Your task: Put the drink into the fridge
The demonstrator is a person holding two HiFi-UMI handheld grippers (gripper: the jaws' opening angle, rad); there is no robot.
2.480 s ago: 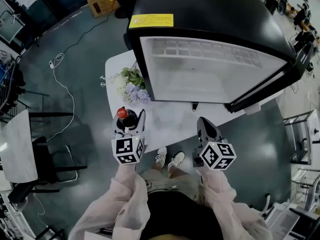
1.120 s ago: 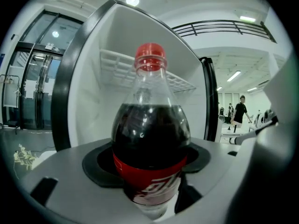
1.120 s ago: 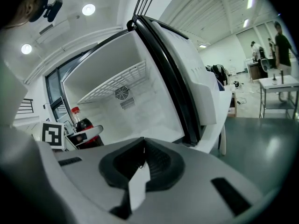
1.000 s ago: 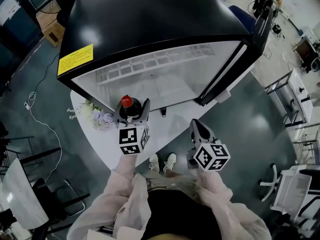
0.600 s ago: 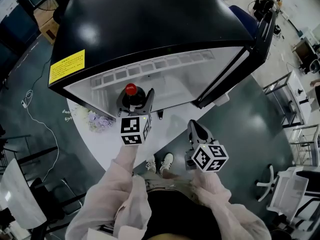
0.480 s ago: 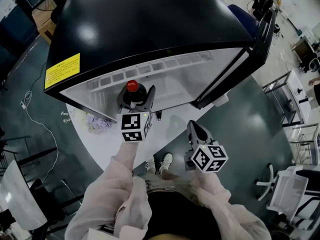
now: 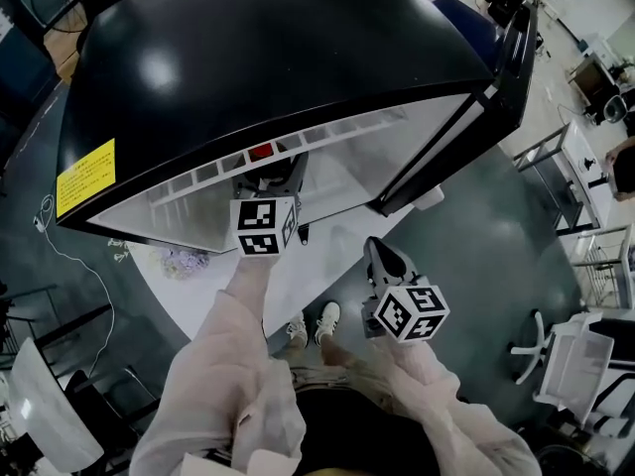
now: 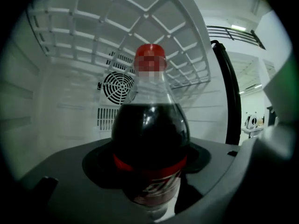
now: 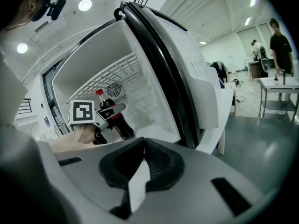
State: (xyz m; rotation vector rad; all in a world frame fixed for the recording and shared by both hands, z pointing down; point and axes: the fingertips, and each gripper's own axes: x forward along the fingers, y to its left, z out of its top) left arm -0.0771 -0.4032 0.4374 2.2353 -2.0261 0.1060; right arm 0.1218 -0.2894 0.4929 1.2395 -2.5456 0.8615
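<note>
Ceiling lamps give bright, even light, with a soft glare patch on the fridge top. Fisheye bending warps every edge; both gripper views fade into dark, blurred rims.

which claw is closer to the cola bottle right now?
Left. The left claw is clamped on the cola bottle, inside the fridge. The right claw sits outside the fridge, in front of it, apart from the bottle.
</note>
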